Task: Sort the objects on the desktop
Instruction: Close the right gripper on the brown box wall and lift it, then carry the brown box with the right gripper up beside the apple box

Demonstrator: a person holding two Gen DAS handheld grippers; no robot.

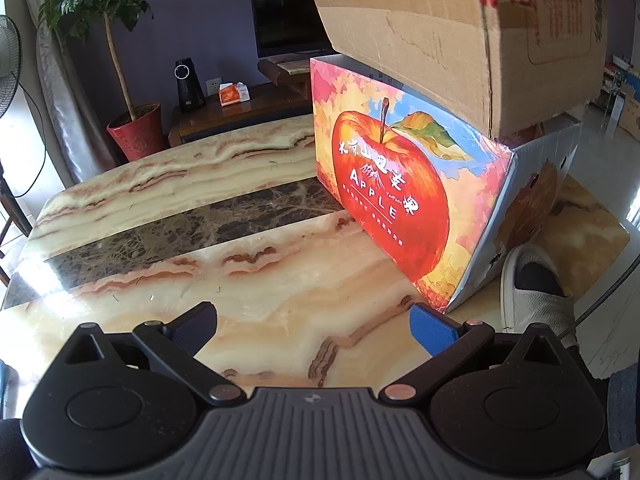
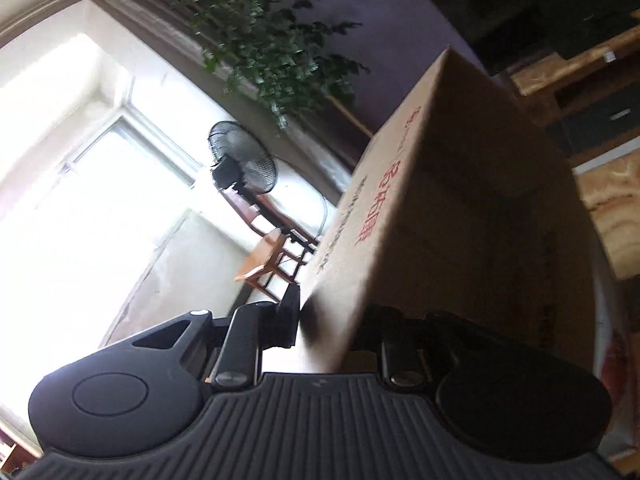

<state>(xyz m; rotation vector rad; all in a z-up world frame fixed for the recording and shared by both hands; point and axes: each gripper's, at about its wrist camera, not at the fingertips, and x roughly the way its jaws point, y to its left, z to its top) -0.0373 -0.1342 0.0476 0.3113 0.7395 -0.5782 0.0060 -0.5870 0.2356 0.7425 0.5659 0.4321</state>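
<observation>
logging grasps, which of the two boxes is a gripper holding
The plain brown cardboard box, pinched at a corner by the right gripper above the apple-printed box; the left gripper is open, empty.

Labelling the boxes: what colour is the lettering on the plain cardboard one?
Red, clearest in the left wrist view on the cardboard box.

Right tool [image 2: 326, 322] gripping cardboard box [image 2: 460, 208]

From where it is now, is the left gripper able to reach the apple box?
Probably yes. The left gripper is open and empty above the bare marble table, and nothing lies between it and the apple box. The cardboard box tilted on top may shift if the apple box is pulled.
</observation>
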